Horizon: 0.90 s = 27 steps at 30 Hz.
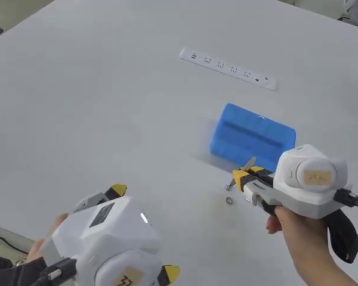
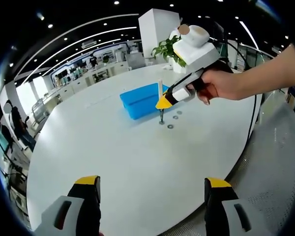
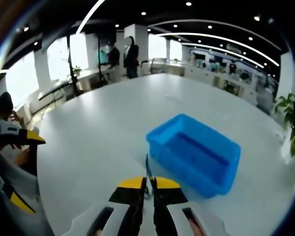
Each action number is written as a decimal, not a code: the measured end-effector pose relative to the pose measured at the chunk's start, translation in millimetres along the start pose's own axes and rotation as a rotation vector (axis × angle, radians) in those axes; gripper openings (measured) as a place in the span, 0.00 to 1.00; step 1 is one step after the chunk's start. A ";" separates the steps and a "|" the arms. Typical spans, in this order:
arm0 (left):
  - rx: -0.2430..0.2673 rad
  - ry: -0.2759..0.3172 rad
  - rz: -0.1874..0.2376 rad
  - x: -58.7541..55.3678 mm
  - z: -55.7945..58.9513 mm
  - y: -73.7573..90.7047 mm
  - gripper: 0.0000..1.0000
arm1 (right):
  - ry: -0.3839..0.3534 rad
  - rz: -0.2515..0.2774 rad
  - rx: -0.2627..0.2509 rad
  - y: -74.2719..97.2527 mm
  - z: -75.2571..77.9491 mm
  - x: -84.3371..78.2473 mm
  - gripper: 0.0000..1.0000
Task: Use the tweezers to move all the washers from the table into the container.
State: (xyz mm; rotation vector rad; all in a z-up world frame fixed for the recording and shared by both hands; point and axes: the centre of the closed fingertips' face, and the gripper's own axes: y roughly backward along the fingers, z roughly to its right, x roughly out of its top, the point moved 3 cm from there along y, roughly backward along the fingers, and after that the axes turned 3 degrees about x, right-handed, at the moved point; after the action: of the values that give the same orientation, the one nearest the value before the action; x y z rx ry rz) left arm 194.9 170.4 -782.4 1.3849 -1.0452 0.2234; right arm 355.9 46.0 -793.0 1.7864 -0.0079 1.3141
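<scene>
My right gripper (image 1: 246, 176) is shut on a pair of metal tweezers (image 1: 249, 163) just in front of the blue container (image 1: 253, 137). The tweezers point down at the white table, their tips beside a small washer (image 1: 229, 187). Another washer (image 1: 228, 201) lies a little nearer. In the right gripper view the tweezers (image 3: 147, 173) stick out between the shut fingers, with the container (image 3: 196, 152) ahead to the right. The left gripper view shows the tweezers (image 2: 161, 98), three washers (image 2: 170, 126) and the container (image 2: 140, 101). My left gripper (image 2: 152, 182) is open and holds nothing, low at the near left (image 1: 144, 232).
A white power strip (image 1: 228, 69) lies on the table beyond the container. The table (image 1: 107, 107) is broad, white and bare to the left. Its round edge (image 2: 246, 162) runs close by on the right in the left gripper view.
</scene>
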 end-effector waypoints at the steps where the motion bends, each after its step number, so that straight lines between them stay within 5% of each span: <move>1: -0.001 0.000 -0.001 -0.2 0.2 -0.1 0.89 | 0.002 -0.004 0.000 -0.2 0.3 0.1 0.02; 11: -0.002 -0.001 -0.004 0.8 1.0 0.8 0.89 | 0.000 -0.012 0.009 2.5 0.6 5.7 0.02; 27: -0.012 -0.003 -0.008 0.7 2.6 0.8 0.89 | 0.081 0.097 -0.024 30.8 5.1 64.2 0.02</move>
State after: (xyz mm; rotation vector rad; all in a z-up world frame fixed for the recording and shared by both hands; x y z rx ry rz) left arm 193.5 168.1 -781.8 1.3783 -1.0416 0.2087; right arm 373.2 54.2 -724.3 1.7301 -0.0658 1.4485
